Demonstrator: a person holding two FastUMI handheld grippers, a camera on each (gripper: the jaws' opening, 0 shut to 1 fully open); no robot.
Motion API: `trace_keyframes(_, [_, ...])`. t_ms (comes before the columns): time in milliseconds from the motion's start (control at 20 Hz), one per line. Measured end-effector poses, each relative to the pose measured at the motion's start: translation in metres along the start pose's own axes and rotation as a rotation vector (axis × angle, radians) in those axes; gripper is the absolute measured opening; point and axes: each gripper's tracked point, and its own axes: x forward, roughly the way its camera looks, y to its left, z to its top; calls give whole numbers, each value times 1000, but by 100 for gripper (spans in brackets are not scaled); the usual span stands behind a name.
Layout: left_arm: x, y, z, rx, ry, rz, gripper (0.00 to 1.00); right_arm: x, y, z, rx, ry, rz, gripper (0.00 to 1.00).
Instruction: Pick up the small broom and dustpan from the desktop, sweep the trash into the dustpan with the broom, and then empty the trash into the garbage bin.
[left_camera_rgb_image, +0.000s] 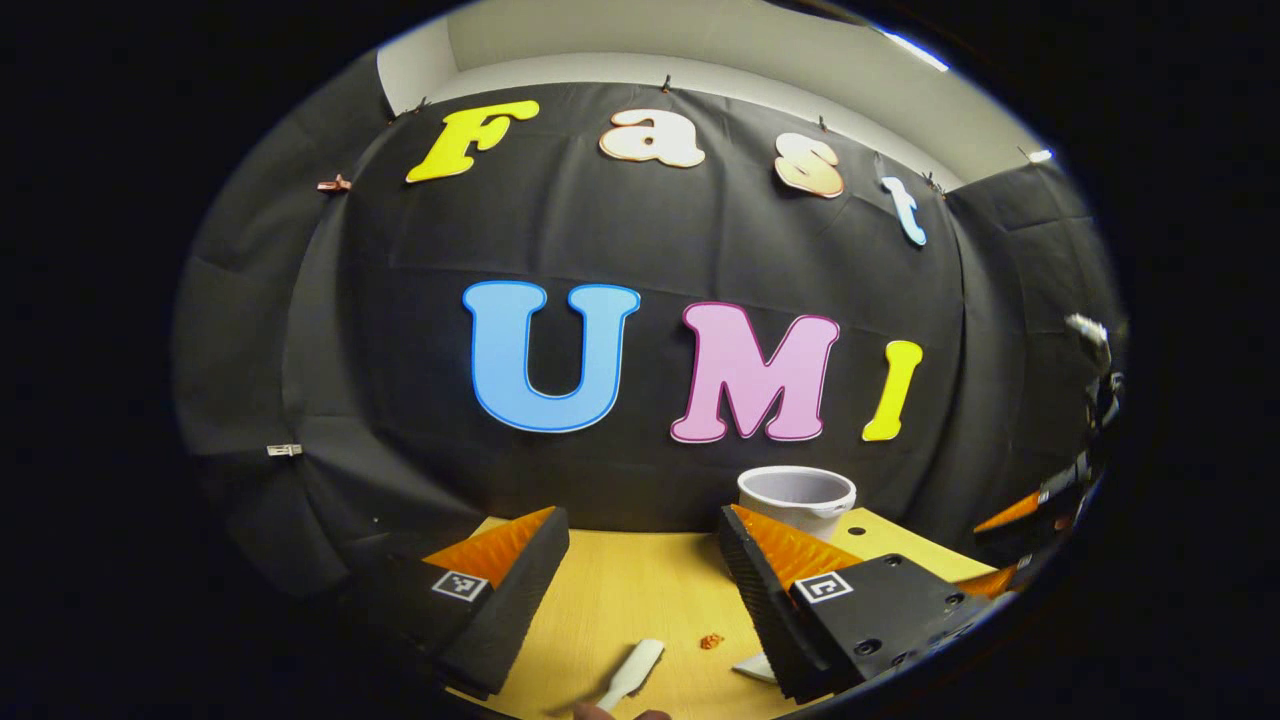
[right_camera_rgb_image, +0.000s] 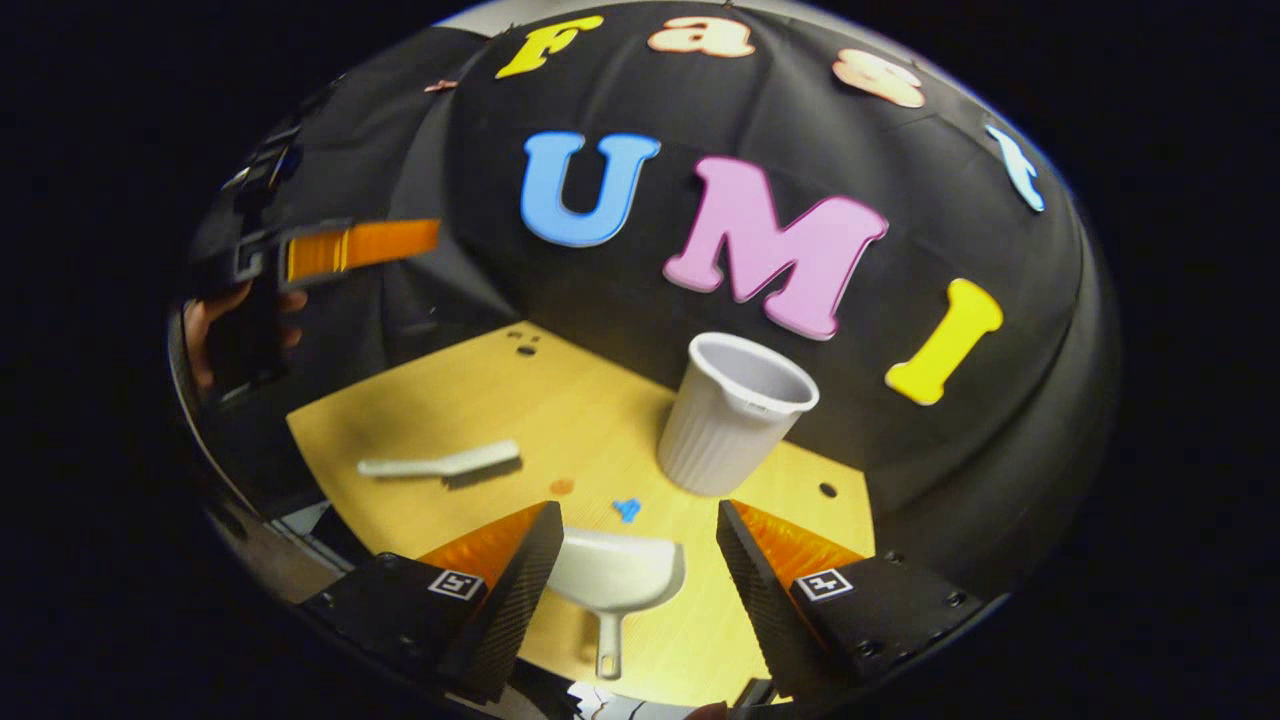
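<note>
The white dustpan (right_camera_rgb_image: 615, 570) lies on the yellow desktop (right_camera_rgb_image: 450, 400), handle toward me, between the fingers of my right gripper (right_camera_rgb_image: 637, 512), which is open and hovers above it. Left of it lies the small white broom (right_camera_rgb_image: 440, 464), bristles down. An orange scrap (right_camera_rgb_image: 562, 487) and a blue scrap (right_camera_rgb_image: 627, 510) sit just beyond the dustpan. My left gripper (left_camera_rgb_image: 642, 520) is open and holds nothing; the broom's handle (left_camera_rgb_image: 630, 675), the orange scrap (left_camera_rgb_image: 711, 641) and a corner of the dustpan (left_camera_rgb_image: 752, 668) lie below it. The left gripper (right_camera_rgb_image: 350, 248) hangs high at the left, held by a hand (right_camera_rgb_image: 205, 330).
A white ribbed garbage bin (right_camera_rgb_image: 735, 415) stands upright at the back of the desktop, near the black cloth wall; the bin (left_camera_rgb_image: 797, 495) also rises behind my left gripper's right finger. Small holes dot the desktop (right_camera_rgb_image: 827, 490). The right gripper (left_camera_rgb_image: 1030, 515) shows at the far right edge.
</note>
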Motion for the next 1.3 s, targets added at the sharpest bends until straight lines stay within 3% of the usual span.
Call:
trace_keyframes(250, [-3,8,-11,29,23,27,95,24,21,-103,89,249,62,98])
trace_keyframes(600, [-6,13,-18,47,42,48,96,70,20,-192,176,432,61,97])
trace_keyframes(1000, [-8,14,-24,62,66,82,95,117,23,-235,244,551,65,96])
trace_keyframes(1300, [-6,19,-31,53,87,102,96,131,31,-241,277,601,88,94])
